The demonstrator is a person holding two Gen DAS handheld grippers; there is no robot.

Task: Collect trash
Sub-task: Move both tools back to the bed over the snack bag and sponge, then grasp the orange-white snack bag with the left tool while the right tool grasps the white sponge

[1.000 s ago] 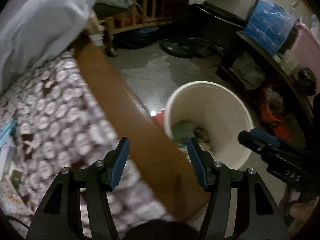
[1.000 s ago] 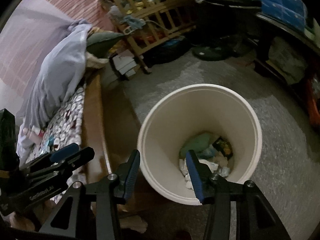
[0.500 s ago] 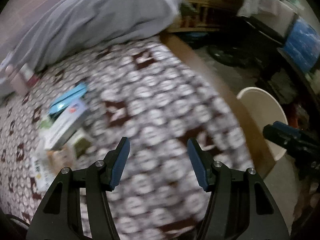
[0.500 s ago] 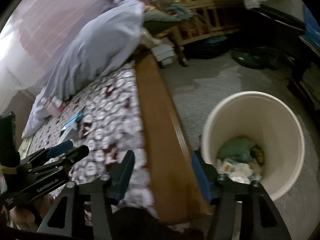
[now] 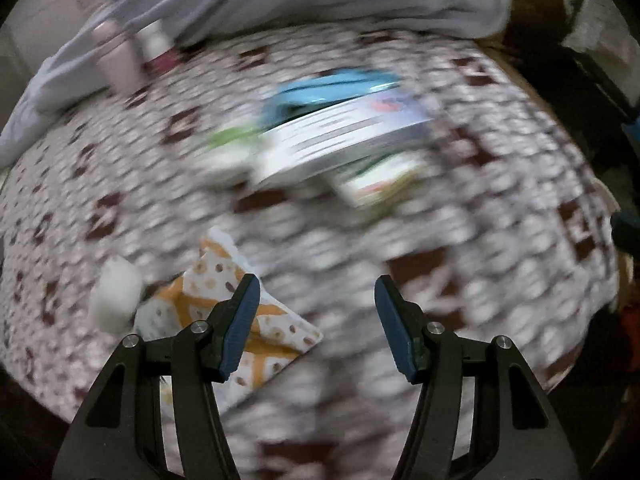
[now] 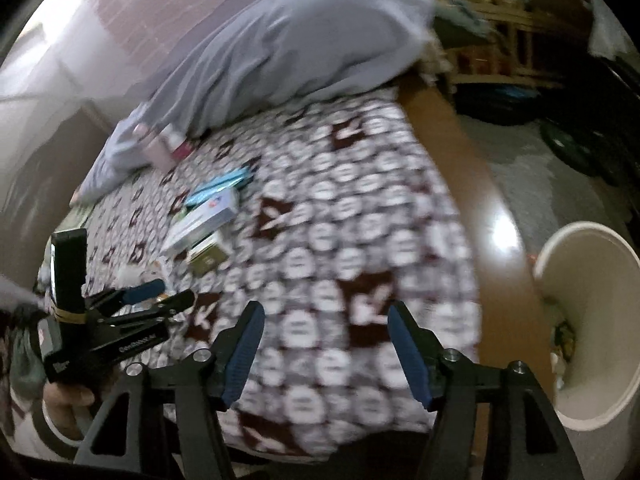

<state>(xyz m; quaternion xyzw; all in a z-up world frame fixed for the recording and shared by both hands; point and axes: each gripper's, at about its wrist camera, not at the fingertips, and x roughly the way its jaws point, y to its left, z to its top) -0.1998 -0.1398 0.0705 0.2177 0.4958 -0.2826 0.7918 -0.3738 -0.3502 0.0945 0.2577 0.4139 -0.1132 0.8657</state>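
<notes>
Trash lies on the patterned bed cover [image 5: 460,240]: an orange-and-white wrapper [image 5: 280,328] and a white crumpled wad [image 5: 114,300] at the lower left of the left wrist view. My left gripper [image 5: 316,300] hangs open just right of the wrapper, with nothing between its fingers. A white box [image 5: 340,136], a blue packet [image 5: 332,88] and a small green box [image 5: 380,184] lie farther up the bed. My right gripper [image 6: 326,320] is over the bed near its wooden edge; its jaws are opening and hold nothing. The white bucket [image 6: 580,232] with trash in it stands on the floor to the right.
A grey blanket [image 6: 300,40] is heaped at the head of the bed, with a pink bottle [image 5: 116,60] beside it. A brown wooden rail [image 6: 480,200] separates bed from floor. Wooden shelving and dark clutter fill the far right. My left gripper [image 6: 164,295] shows at the left.
Both grippers swung left from above the bucket to over the bed. The right jaws spread wider. The wrapper and wad came into the left wrist view.
</notes>
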